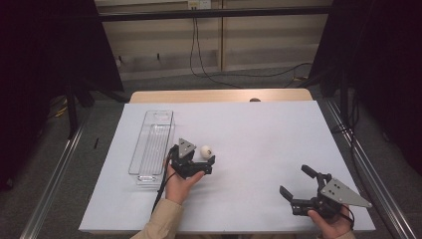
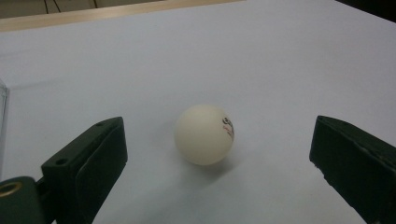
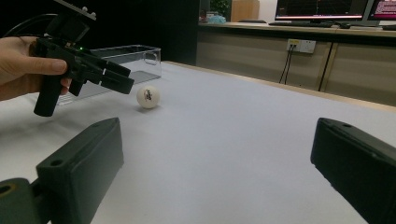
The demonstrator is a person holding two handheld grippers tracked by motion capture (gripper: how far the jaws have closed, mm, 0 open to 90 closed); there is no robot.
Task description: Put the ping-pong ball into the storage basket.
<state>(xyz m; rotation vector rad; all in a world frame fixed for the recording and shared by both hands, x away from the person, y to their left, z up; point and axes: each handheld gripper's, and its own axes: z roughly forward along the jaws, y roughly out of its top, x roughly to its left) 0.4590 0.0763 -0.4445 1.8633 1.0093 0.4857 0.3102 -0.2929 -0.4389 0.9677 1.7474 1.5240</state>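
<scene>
**Ball between spread jaws**

The left gripper [image 2: 217, 154] has its two black jaws set wide apart, one rising at each lower corner. Between them, a little farther off, a small cream-white round ball [image 2: 204, 134] with a dark and red printed mark on its right side rests on the white table sheet [image 2: 261, 60], touching neither jaw. A pale wooden table edge [image 2: 93, 13] runs along the top.

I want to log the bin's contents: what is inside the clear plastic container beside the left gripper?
The clear rectangular plastic container looks empty; the white sheet shows through its floor. Its near end is partly covered by the left gripper, so that corner cannot be checked. The white ball lies outside it.
</scene>
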